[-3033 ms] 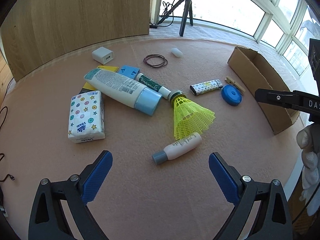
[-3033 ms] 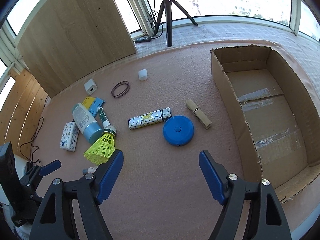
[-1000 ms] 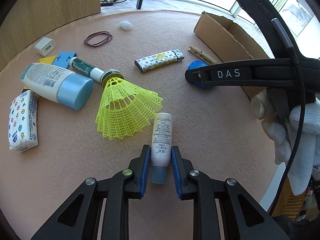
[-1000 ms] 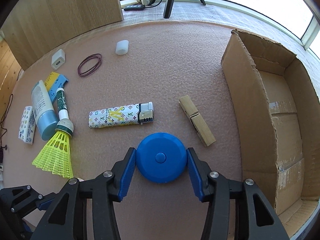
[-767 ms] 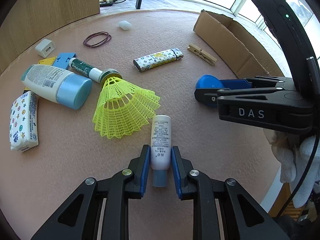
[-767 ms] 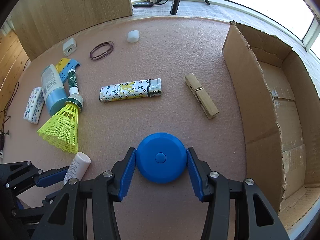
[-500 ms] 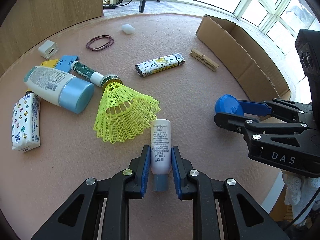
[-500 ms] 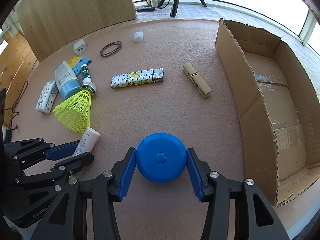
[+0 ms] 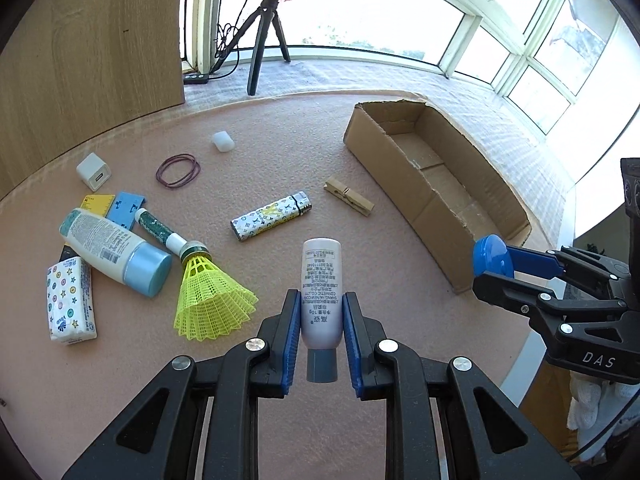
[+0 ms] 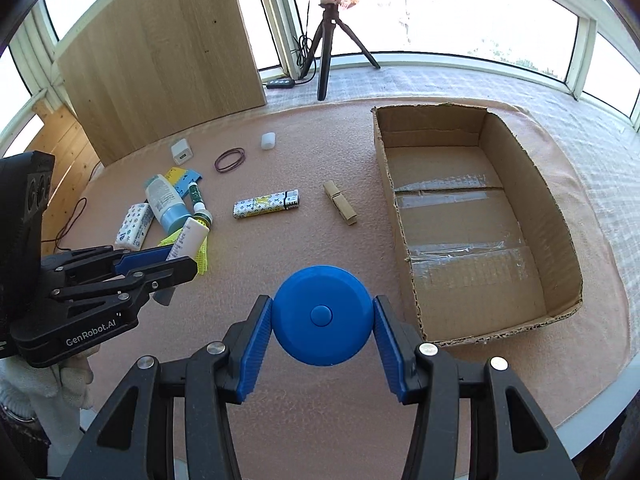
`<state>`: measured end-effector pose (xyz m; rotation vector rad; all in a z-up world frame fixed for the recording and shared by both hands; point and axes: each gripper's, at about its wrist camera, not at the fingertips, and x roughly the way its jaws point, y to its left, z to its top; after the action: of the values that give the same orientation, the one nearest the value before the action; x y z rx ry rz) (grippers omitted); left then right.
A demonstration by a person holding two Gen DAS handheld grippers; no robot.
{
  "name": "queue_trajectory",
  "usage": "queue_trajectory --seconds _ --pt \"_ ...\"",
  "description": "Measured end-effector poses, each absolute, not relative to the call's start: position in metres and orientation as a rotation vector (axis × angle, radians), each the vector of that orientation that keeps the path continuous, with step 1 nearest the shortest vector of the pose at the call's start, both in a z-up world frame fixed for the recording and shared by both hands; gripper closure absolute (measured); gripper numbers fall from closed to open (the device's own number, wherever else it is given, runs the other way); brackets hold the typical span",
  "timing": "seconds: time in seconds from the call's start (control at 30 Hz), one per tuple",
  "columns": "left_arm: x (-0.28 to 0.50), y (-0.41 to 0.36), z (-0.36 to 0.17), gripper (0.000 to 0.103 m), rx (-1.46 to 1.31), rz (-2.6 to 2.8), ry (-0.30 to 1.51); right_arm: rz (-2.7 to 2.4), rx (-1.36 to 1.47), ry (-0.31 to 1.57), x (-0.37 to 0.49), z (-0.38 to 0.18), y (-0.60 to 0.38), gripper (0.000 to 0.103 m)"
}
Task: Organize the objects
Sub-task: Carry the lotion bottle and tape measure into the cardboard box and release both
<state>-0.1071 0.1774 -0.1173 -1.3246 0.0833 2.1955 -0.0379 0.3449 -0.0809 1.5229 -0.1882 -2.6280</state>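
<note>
My left gripper (image 9: 321, 300) is shut on a small white bottle (image 9: 321, 276) with a grey cap and holds it above the pink mat. It also shows in the right wrist view (image 10: 188, 238). My right gripper (image 10: 322, 304) is shut on a round blue disc (image 10: 322, 315), held in the air left of the open cardboard box (image 10: 472, 216). The disc also shows in the left wrist view (image 9: 490, 261), near the box's (image 9: 432, 184) near corner. The box is empty inside.
On the mat lie a patterned lighter (image 9: 271, 216), a wooden clothespin (image 9: 349, 201), a yellow shuttlecock (image 9: 208, 296), a large lotion bottle (image 9: 116, 250), a tissue pack (image 9: 70, 304), rubber bands (image 9: 178, 170), a white charger (image 9: 93, 171) and a white cap (image 9: 223, 141). A tripod (image 10: 328, 32) stands behind.
Both grippers have lifted their objects off the mat. The bottle rose away from the shuttlecock, and the blue disc rose and moved nearer the box.
</note>
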Motion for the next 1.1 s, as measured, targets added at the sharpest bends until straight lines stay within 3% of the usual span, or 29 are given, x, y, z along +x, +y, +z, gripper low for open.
queue_trajectory --seconds 0.7,1.1 --pt "-0.137 0.351 -0.101 0.081 -1.193 2.132 0.195 -2.847 1.505 -0.193 -0.055 -0.063 0.476 0.057" --pt "-0.155 0.378 -0.108 0.081 -1.198 2.143 0.216 -2.820 1.557 -0.192 -0.070 -0.083 0.496 0.056"
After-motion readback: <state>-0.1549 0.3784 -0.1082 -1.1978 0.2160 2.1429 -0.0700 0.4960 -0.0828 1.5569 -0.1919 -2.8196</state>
